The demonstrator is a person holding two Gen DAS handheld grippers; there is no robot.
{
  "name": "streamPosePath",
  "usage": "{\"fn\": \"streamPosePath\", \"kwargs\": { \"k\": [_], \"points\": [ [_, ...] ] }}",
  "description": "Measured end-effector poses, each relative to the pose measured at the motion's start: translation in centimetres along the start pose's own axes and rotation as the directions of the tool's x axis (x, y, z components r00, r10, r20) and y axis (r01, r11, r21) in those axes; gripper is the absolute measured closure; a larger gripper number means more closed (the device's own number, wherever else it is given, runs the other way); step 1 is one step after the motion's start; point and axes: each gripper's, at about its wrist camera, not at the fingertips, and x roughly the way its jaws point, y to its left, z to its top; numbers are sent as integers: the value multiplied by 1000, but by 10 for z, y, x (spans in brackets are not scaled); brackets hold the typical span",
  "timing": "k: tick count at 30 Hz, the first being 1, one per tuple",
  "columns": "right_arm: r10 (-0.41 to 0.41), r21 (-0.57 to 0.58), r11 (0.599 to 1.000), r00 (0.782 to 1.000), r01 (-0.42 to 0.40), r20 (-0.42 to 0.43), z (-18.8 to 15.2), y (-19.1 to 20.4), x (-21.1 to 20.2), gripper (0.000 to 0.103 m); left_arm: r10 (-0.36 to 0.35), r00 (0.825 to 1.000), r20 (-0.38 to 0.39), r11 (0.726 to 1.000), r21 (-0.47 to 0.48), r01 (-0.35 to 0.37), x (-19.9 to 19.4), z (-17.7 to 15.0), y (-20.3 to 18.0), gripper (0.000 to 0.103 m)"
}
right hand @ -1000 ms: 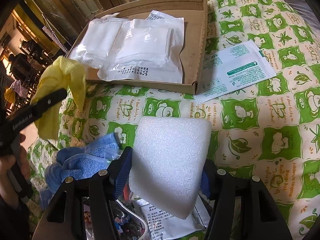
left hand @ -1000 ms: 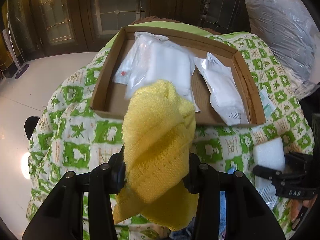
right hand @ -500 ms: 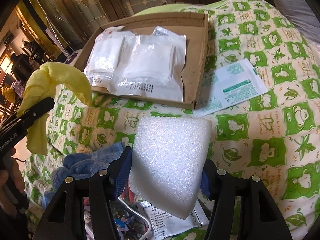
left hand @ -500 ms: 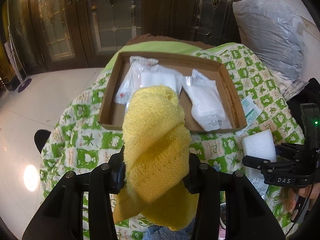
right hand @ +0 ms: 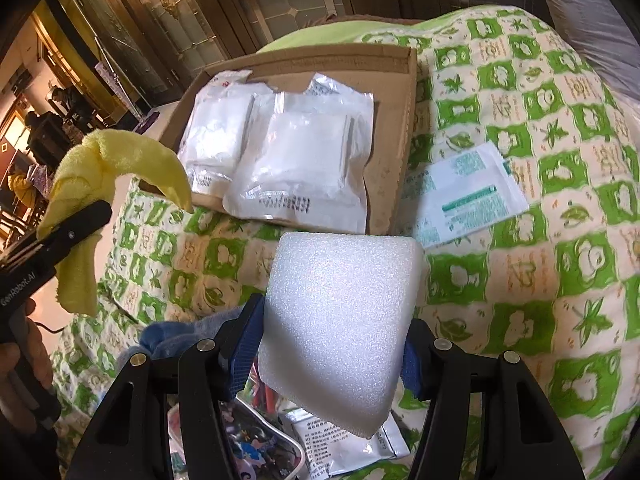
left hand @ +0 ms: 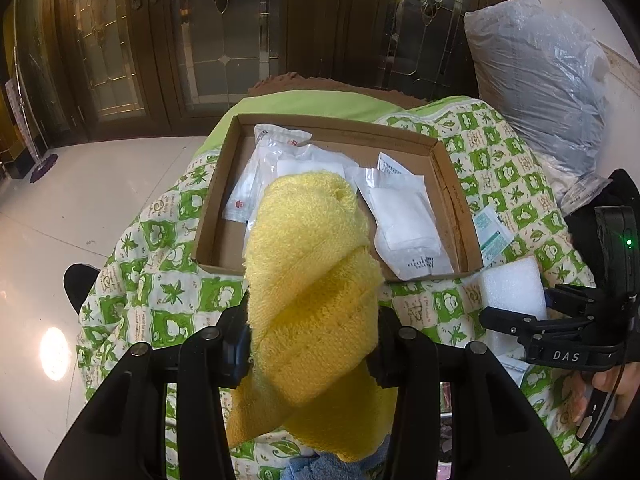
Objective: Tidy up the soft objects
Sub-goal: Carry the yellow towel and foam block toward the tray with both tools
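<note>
Left gripper (left hand: pixel 312 332): pinching yellow towel (left hand: pixel 316 280), held in the air before the cardboard tray's (left hand: pixel 452 184) near edge.
Towel handling: limp, light, drapes; grip mid-fold.
Tray: white packets (right hand: pixel 304 168) fill its middle; left near corner bare.
Right gripper (right hand: pixel 334 340): clamped on white foam block (right hand: pixel 340 320), lifted off the green quilt (right hand: pixel 560 260).
Foam handling: featherlight, squashy.
Obstacles: blue cloth (right hand: pixel 180 332), loose leaflet (right hand: pixel 468 196) by the tray's right edge.

You can read "DAS" on the right hand-held gripper (left hand: pixel 516 322). "GenRobot.AI" runs along the left hand-held gripper (right hand: pixel 86 216). Print on the white pouches stays illegible.
</note>
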Motion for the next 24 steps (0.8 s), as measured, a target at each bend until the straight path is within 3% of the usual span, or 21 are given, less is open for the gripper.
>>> {"fn": "streamPosePath", "kwargs": {
  "k": [11,16,24],
  "points": [
    [12,-14,1000,999,-11,46,32,8,-9,44,26,998,54,1000,-4,-26,-3,54,18,60],
    [14,-17,1000,999,-13,50,46,10,-3,44,60,996,62,998,-5,-60,13,81,29,60],
    [12,-5,1000,998,-11,56,74,7,17,44,95,994,49,995,-49,-92,50,94,50,60]
  ]
}}
